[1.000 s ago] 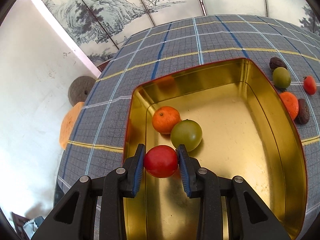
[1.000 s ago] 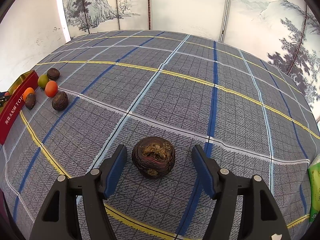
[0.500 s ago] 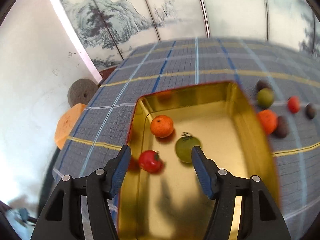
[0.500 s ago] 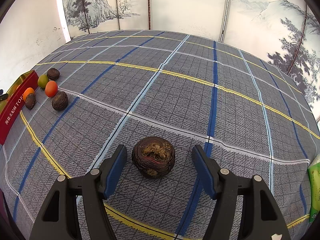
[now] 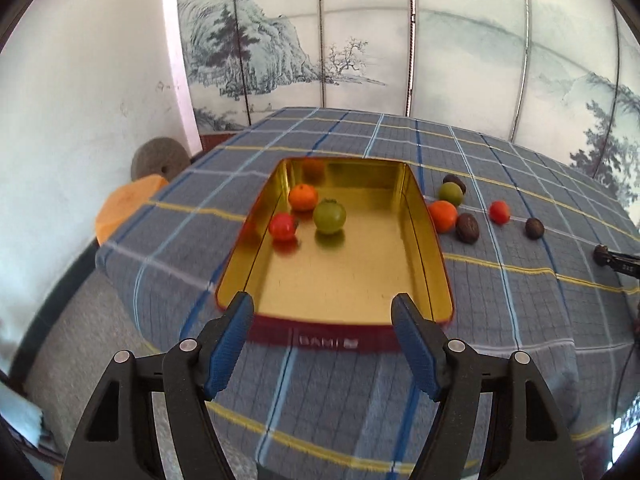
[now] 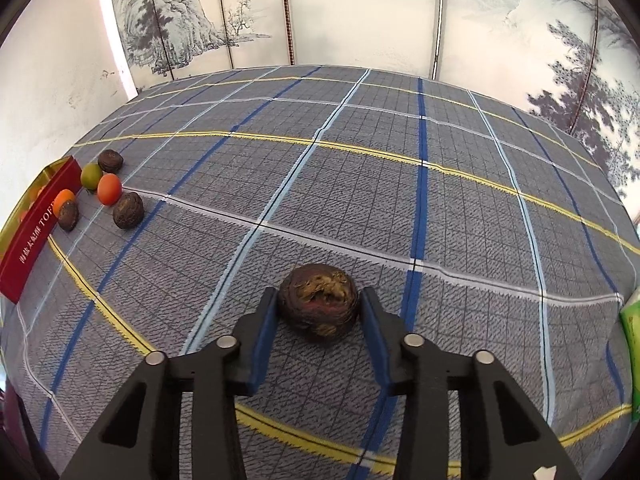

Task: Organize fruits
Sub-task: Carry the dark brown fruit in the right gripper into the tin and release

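Observation:
A gold tin [image 5: 424, 240] with red outer walls sits on the plaid cloth. It holds a red tomato [image 5: 283, 226], an orange [image 5: 303, 197] and a green fruit [image 5: 329, 217]. My left gripper [image 5: 322, 344] is open and empty, hanging above the tin's near wall. Right of the tin lie an orange fruit [image 5: 443, 215], a green fruit [image 5: 451, 193], a small red fruit [image 5: 499, 212] and dark brown fruits [image 5: 467, 228]. My right gripper [image 6: 318, 314] is shut on a dark brown wrinkled fruit [image 6: 318, 306] resting on the cloth.
The tin's red side [image 6: 36, 224] and loose fruits [image 6: 109, 189] show at the left in the right wrist view. A green packet [image 6: 632, 340] lies at the right edge. An orange cushion [image 5: 124, 204] and grey disc [image 5: 158, 158] sit beyond the table's left edge.
My left gripper let go of the red tomato in the tin, opened and pulled back and up. My right gripper closed from open onto the dark brown fruit.

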Motion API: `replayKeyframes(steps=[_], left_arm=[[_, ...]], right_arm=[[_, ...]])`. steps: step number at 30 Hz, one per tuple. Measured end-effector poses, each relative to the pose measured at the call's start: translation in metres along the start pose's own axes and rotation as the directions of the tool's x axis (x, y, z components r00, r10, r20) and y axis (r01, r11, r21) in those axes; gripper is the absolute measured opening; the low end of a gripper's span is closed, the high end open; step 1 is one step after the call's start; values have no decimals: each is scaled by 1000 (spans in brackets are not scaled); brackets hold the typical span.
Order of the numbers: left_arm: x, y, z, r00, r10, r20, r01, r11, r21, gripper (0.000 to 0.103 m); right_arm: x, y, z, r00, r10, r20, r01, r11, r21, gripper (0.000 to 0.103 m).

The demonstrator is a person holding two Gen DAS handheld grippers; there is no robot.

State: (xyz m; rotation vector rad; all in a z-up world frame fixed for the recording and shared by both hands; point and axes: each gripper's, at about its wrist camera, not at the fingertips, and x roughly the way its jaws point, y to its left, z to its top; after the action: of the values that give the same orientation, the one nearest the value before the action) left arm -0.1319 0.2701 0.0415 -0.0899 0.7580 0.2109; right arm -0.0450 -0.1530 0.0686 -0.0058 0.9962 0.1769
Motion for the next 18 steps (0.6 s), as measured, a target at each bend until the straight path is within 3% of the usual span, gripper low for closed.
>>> replayKeyframes(steps=[8, 12, 18], left_arm=[[-18, 31, -16, 1000, 8, 1, -8, 995, -97, 75], [-20, 40, -25, 999, 45, -1, -44, 994, -97, 75], [-26, 44, -35, 997, 81, 7, -80, 993, -91, 76]], right_arm=[[-20, 49, 5, 997, 61, 38, -59, 997, -48, 38], [-34, 97, 10, 991, 124, 57, -116, 985, -127, 38], [-50, 193, 30, 947, 318, 46, -296, 919, -259, 38]])
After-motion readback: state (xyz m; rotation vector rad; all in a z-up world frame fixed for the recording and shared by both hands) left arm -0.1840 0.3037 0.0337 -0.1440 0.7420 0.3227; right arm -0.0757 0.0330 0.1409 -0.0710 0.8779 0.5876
